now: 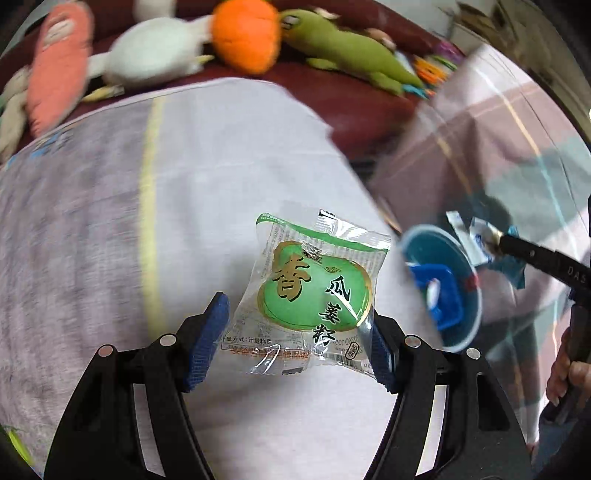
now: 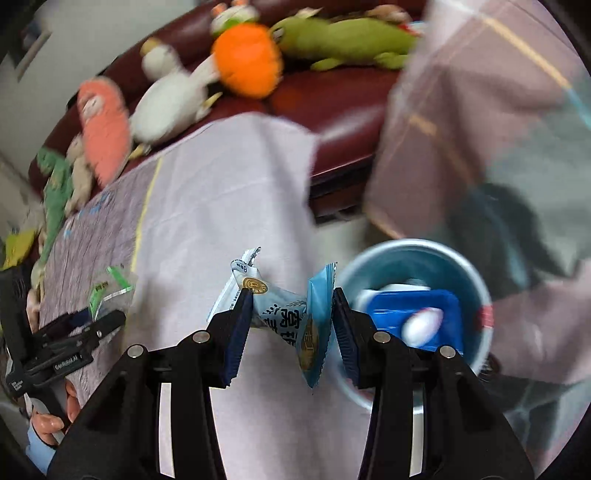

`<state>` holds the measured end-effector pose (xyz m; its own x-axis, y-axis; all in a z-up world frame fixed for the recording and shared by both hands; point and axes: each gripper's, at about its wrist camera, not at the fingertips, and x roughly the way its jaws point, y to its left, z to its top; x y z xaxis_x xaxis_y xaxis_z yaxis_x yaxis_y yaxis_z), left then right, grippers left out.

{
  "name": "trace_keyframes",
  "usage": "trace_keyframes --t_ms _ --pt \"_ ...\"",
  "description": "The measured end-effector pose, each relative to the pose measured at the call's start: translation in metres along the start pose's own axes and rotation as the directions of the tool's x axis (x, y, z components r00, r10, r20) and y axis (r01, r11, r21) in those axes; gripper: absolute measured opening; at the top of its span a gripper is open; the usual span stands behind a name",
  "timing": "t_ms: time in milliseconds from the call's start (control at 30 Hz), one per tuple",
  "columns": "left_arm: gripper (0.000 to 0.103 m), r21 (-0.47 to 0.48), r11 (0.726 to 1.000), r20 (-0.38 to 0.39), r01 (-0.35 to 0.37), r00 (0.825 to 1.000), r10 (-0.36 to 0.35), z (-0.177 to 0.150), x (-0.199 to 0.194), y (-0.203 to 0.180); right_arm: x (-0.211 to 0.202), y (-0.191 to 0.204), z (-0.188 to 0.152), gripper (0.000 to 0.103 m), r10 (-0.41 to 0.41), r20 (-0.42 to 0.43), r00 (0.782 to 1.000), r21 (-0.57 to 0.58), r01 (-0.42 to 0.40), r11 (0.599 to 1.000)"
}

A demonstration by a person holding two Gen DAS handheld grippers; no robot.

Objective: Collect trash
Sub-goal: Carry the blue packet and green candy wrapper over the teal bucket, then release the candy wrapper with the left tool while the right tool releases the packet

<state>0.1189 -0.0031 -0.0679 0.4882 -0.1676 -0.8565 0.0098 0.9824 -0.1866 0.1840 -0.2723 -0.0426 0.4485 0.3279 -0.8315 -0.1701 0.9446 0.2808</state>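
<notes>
A green snack packet (image 1: 314, 291) with a clear edge hangs between the blue pads of my left gripper (image 1: 299, 332), which is shut on it above a pale cloth (image 1: 221, 166). My right gripper (image 2: 291, 325) is shut on a crumpled light-blue wrapper (image 2: 284, 314). Just right of it stands a round blue bin (image 2: 476, 280) with a blue box (image 2: 391, 310) and a white item inside. In the left wrist view the bin (image 1: 469, 325) sits to the right, with the right gripper (image 1: 495, 242) and its wrapper (image 1: 469, 236) over the far rim. The left gripper (image 2: 107, 317) with the green packet (image 2: 110, 284) shows at the left of the right wrist view.
Plush toys lie along a dark red sofa (image 1: 351, 107) at the back: a pink one (image 1: 59, 66), a white one (image 1: 155, 51), an orange one (image 1: 245, 33), a green one (image 1: 347, 51). A plaid cloth (image 1: 480, 129) hangs at the right. A hand (image 1: 569, 373) grips the right tool.
</notes>
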Motion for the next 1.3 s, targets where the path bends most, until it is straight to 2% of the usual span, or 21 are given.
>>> trace_keyframes --t_ms 267,333,567,767,1300 --pt "0.07 0.159 0.985 -0.067 0.069 0.996 -0.059 0.007 0.037 -0.104 -0.026 -0.098 -0.016 0.042 -0.036 0.055 0.998 0.156 0.027 0.987" --pt "0.07 0.202 0.975 -0.092 0.087 0.993 -0.07 0.006 0.049 -0.13 -0.025 -0.112 -0.02 0.042 -0.038 0.054 0.998 0.178 0.028 0.984" --pt "0.07 0.291 0.95 -0.16 0.116 0.985 -0.072 -0.002 0.08 -0.185 -0.022 -0.155 -0.033 0.043 -0.037 0.052 0.998 0.25 0.023 0.968" --pt "0.07 0.314 0.941 -0.193 0.13 0.979 -0.07 -0.006 0.098 -0.2 -0.016 -0.175 -0.034 0.043 -0.039 0.044 0.998 0.285 0.025 0.958" --pt "0.072 0.329 0.932 -0.235 0.155 0.969 -0.078 -0.007 0.127 -0.216 -0.002 -0.177 -0.033 0.045 -0.061 0.012 0.998 0.277 0.055 0.959"
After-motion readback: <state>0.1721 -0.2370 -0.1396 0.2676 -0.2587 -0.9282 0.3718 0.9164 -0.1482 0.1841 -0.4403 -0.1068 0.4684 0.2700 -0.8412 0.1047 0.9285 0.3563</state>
